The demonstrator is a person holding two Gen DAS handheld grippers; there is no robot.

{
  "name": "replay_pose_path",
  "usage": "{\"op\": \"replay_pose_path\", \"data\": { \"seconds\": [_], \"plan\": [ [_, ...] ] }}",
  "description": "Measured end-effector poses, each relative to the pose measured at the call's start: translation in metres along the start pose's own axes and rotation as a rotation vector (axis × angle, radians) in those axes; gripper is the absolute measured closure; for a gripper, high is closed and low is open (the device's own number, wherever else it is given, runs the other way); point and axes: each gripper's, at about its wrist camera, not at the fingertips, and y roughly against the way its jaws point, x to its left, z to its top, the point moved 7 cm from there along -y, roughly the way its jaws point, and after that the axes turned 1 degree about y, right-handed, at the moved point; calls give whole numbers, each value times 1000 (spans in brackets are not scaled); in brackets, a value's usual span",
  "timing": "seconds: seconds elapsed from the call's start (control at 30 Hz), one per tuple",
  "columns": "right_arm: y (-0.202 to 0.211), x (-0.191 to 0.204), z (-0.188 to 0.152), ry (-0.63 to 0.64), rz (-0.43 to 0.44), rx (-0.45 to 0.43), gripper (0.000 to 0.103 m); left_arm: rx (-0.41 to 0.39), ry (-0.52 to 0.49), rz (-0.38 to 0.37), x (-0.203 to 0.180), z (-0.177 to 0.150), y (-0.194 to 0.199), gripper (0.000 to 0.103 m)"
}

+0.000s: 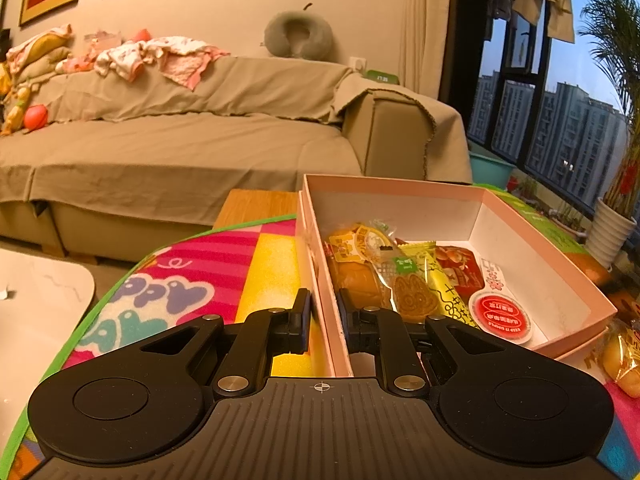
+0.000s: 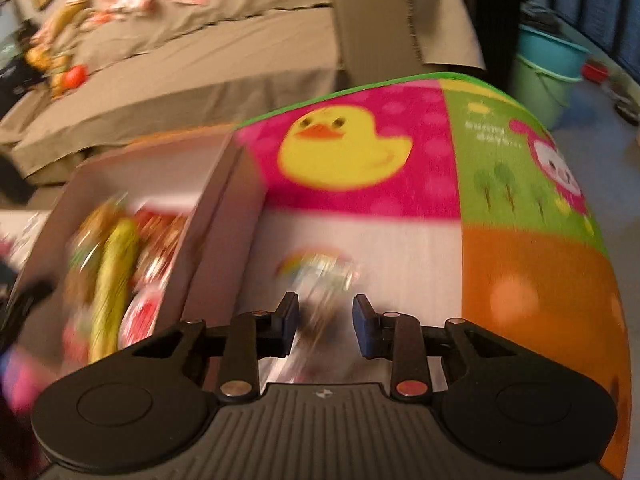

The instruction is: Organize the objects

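The pink box [image 1: 520,216] sits on a colourful play mat [image 1: 192,276], with wrapped snacks [image 1: 404,280] along its near-left side. The left gripper [image 1: 325,316] is clamped on the box's left wall. Right of the box, a blurred clear-wrapped packet [image 2: 324,276] lies on the mat between the parted fingers of the right gripper [image 2: 325,320]; contact is unclear. A covered sofa [image 1: 180,132] stands behind.
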Motion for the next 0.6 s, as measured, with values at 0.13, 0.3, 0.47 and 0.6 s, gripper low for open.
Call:
{"op": "replay_pose_path", "data": {
  "seconds": [0.13, 0.3, 0.47, 0.6],
  "plan": [
    [36, 16, -51, 90, 26, -13, 74, -1, -6, 6, -1, 0, 1, 87],
    [64, 38, -96, 190, 21, -51, 72, -2, -6, 6, -1, 0, 1, 87],
    [79, 37, -124, 237, -67, -102, 32, -1, -6, 6, -1, 0, 1, 87],
    [88, 25, -130, 173, -76, -113, 17, -1, -8, 6, -1, 0, 1, 87]
  ]
}}
